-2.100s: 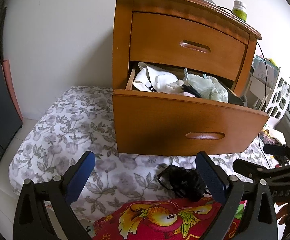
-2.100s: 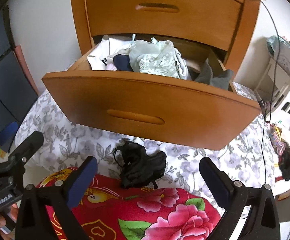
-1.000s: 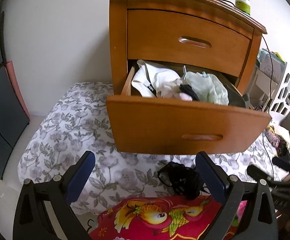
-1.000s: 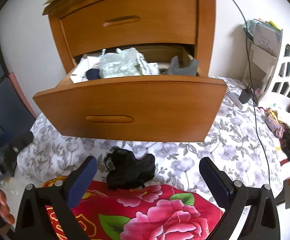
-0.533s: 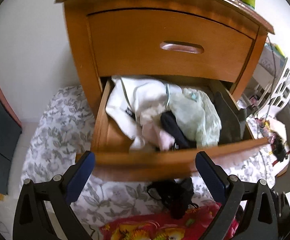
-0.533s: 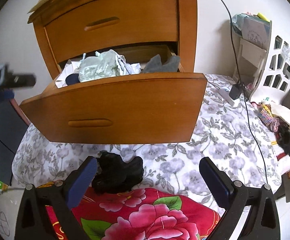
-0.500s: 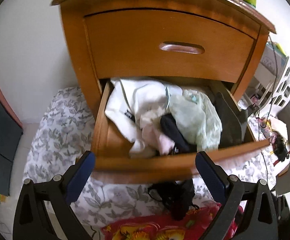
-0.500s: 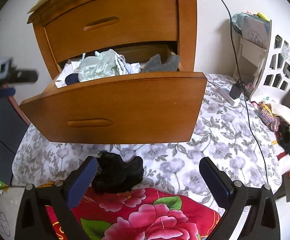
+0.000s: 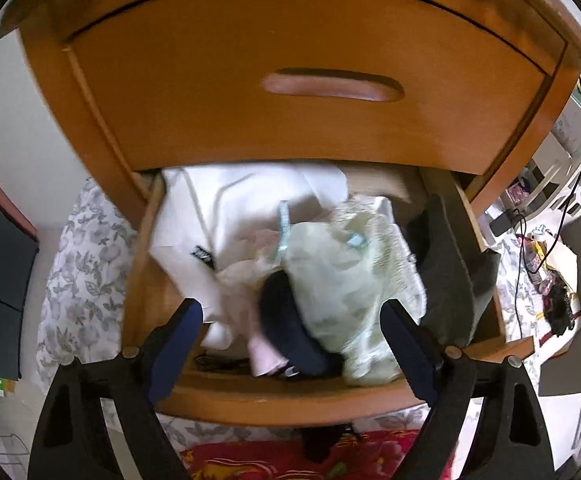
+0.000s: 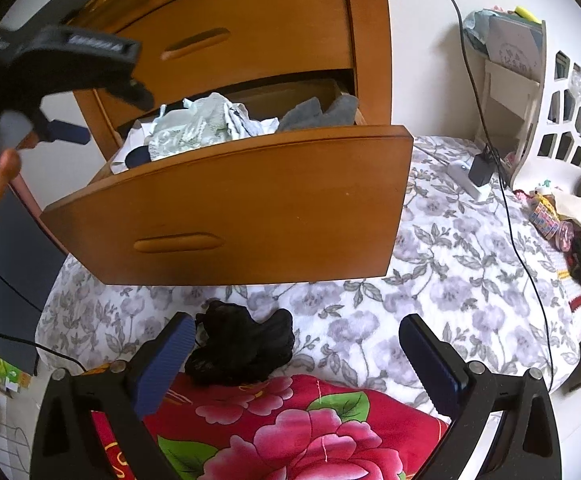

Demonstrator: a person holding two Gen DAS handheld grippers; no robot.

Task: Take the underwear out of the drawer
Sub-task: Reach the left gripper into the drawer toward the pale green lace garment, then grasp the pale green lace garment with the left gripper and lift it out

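The lower drawer (image 9: 290, 400) stands pulled out. It holds a white garment (image 9: 226, 216), a pale pink one (image 9: 246, 280), a dark navy piece (image 9: 286, 328), pale green lace underwear (image 9: 350, 280) and a grey garment (image 9: 450, 280). My left gripper (image 9: 290, 332) hangs over the drawer, pointing down. Its jaws are closing, with the navy and green pieces in the gap and the pads off them. My right gripper (image 10: 298, 352) is open and holds nothing above the bed, in front of the drawer (image 10: 250, 200). Black underwear (image 10: 242, 344) lies on the bedding by its left pad.
The shut upper drawer (image 9: 310, 80) overhangs the open one. A red flowered cloth (image 10: 290, 432) lies on the grey floral bedding (image 10: 470, 260). A black cable (image 10: 510, 220) and charger (image 10: 480, 170) run past a white rack (image 10: 562, 100) on the right.
My left gripper has moved forward and over the drawer, tipping down to look inside, and its fingers stand slightly closer together. The right gripper has hardly moved.
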